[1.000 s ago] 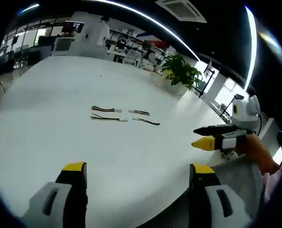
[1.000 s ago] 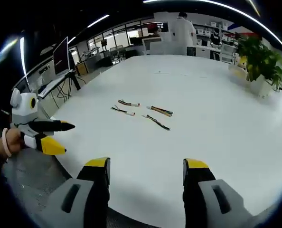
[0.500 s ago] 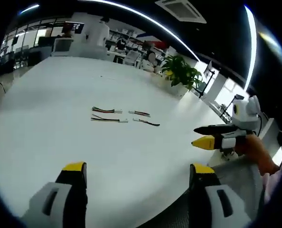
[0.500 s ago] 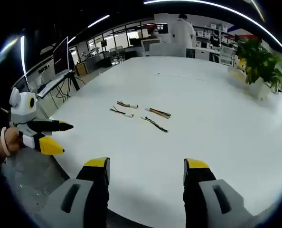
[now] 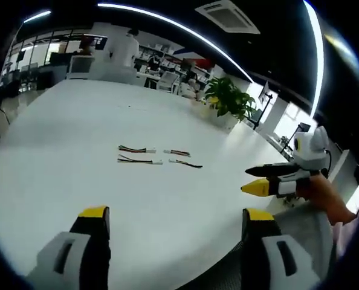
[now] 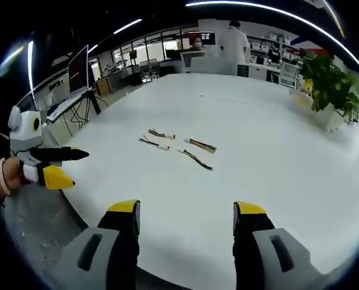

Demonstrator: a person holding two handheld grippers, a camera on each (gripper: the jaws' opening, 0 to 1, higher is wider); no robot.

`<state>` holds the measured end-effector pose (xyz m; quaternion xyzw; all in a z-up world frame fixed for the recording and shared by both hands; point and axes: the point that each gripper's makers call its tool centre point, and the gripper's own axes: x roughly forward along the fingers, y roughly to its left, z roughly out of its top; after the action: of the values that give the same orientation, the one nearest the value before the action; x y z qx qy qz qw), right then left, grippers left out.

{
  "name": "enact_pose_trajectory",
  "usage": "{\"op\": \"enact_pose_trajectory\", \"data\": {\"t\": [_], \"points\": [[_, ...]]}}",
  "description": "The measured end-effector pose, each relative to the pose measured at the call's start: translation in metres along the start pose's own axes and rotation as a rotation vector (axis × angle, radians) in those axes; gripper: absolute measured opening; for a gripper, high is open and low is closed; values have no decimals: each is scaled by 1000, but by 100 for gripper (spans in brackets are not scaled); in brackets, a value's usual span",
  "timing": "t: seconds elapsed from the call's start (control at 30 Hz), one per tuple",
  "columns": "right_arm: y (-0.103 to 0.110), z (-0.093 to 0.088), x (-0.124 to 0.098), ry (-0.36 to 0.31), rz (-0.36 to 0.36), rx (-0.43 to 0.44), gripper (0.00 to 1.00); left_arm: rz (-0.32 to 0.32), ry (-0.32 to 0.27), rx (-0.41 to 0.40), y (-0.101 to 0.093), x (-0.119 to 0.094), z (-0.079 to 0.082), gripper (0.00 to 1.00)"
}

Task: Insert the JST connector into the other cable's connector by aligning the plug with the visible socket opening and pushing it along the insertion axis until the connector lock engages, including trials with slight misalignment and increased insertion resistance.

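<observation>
So, four thin wired cables (image 6: 175,143) lie loose on the smooth white counter (image 6: 276,151). Left gripper (image 5: 173,219) and right gripper (image 6: 185,212): yellow-tipped fingers (image 6: 124,209) spread wide, holding nothing.

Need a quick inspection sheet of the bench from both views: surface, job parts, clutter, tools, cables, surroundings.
Surface: large white table, bare apart from the cables.
Job's things: four short cables with plugs lying in a loose group mid-table, none held.
Clutter: nothing seen.
Grippers: left tool open, empty, near the table edge; right tool open, empty, likewise.
Cables: two with white plugs, two beside them; mating state too small to tell.
Surroundings: open office, potted plant, monitor, person in white at far end.
</observation>
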<state>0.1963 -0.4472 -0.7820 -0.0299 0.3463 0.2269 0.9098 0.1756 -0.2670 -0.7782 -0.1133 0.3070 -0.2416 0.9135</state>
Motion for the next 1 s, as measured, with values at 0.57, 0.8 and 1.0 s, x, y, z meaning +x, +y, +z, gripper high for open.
{"op": "enact_pose_trajectory", "data": {"t": [0.57,0.8,1.0], "points": [[14,3,-1,-10,66,7,60,66,11,22,15,-3,-2,88],[17,2,4,8,91,-47,57,53,27,11,13,2,-4,88],[15,4,3,8,107,-51,57,66,19,-2,16,1,-2,88]]}}
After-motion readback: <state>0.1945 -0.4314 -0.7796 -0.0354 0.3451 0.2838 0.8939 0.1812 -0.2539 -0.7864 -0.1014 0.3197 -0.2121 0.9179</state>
